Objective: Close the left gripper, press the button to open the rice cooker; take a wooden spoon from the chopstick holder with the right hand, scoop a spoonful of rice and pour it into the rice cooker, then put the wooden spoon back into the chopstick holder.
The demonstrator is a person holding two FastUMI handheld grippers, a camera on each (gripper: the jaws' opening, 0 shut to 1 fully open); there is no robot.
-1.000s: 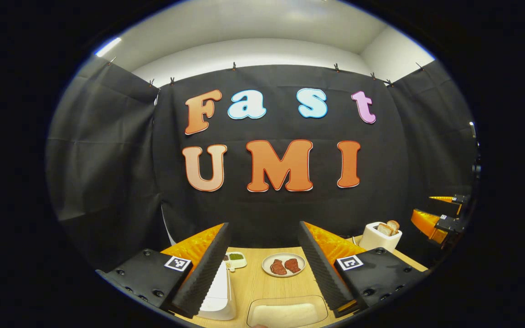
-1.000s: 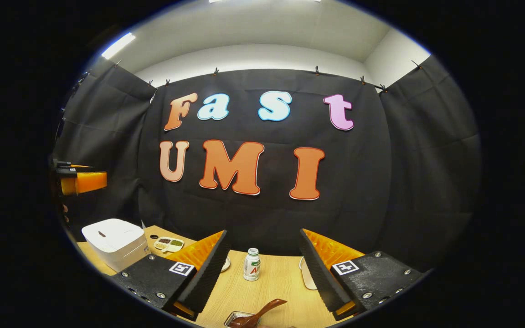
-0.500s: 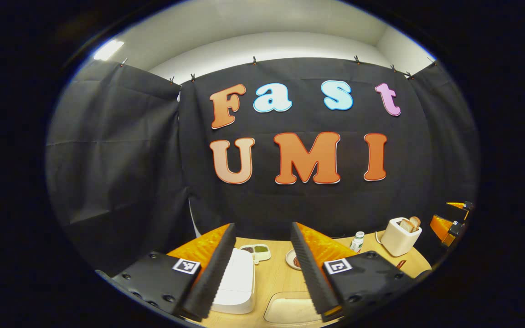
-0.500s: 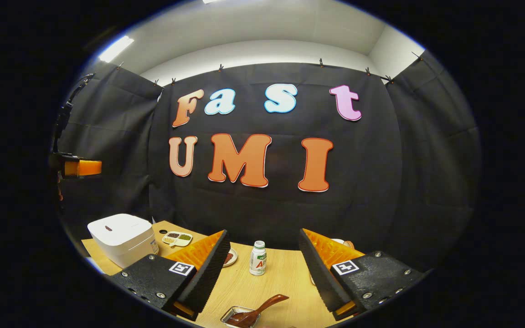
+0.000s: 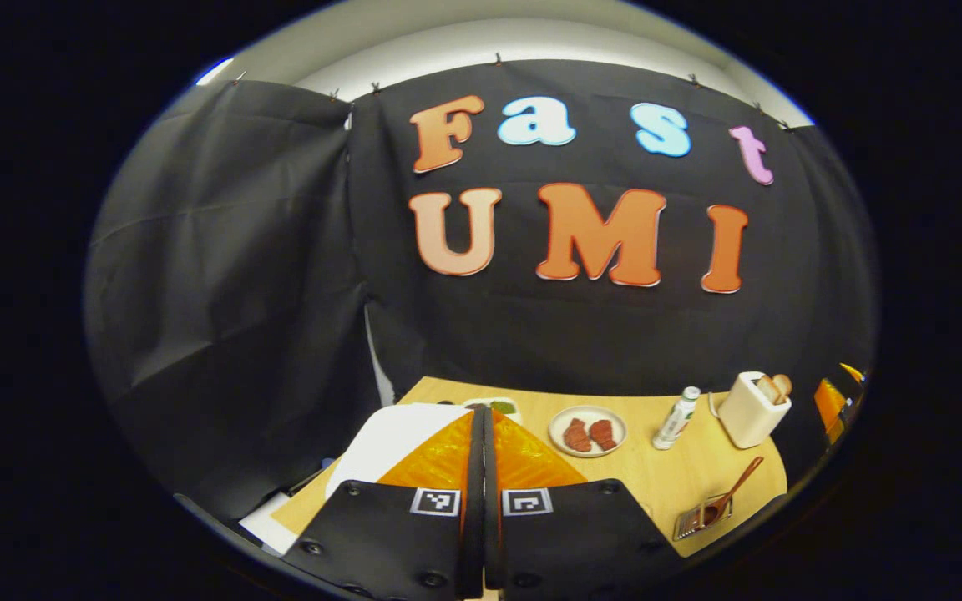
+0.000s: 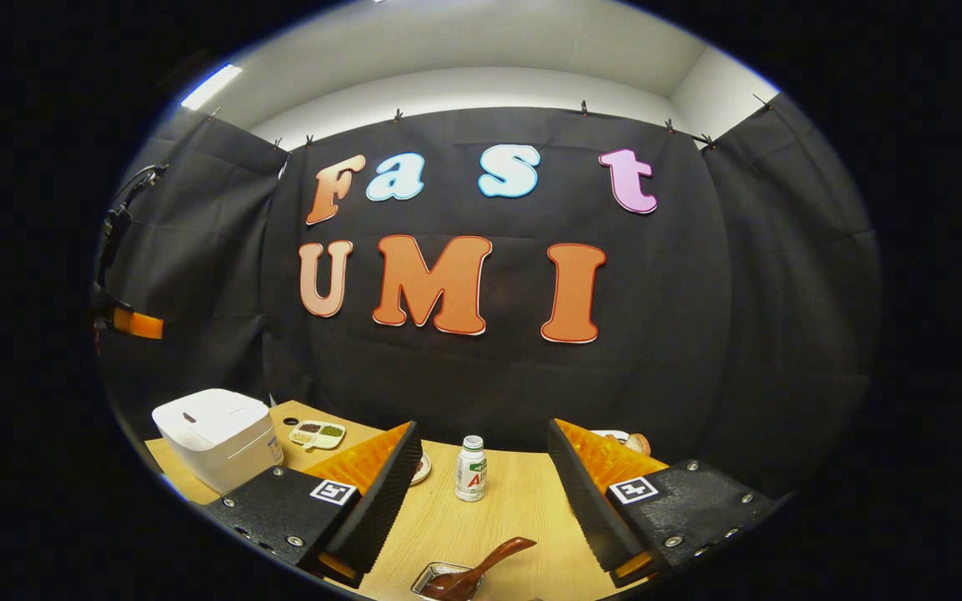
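The white rice cooker (image 5: pixel 385 438) stands with its lid down at the table's left end, just beyond my left gripper (image 5: pixel 482 415). That gripper is shut, its pads pressed flat together with nothing between them. From the right gripper view the rice cooker (image 6: pixel 214 432) sits far left. A brown wooden spoon (image 6: pixel 481 568) lies with its bowl in a small metal tray (image 6: pixel 435 578), below and between the fingers of my right gripper (image 6: pixel 481 436), which is open and holds nothing. In the left gripper view the spoon (image 5: pixel 731 492) rests near the table's right front corner.
On the wooden table (image 5: pixel 673 476) are a plate of red meat (image 5: pixel 588 431), a small white bottle (image 5: pixel 675 416), a toaster with bread (image 5: pixel 750 409) and a seasoning dish (image 6: pixel 318 432). The bottle (image 6: pixel 471 469) stands between my right fingers, farther off.
My left gripper's fingers have come together from wide open, and its view has tilted down toward the rice cooker. The right gripper has barely moved and stays open.
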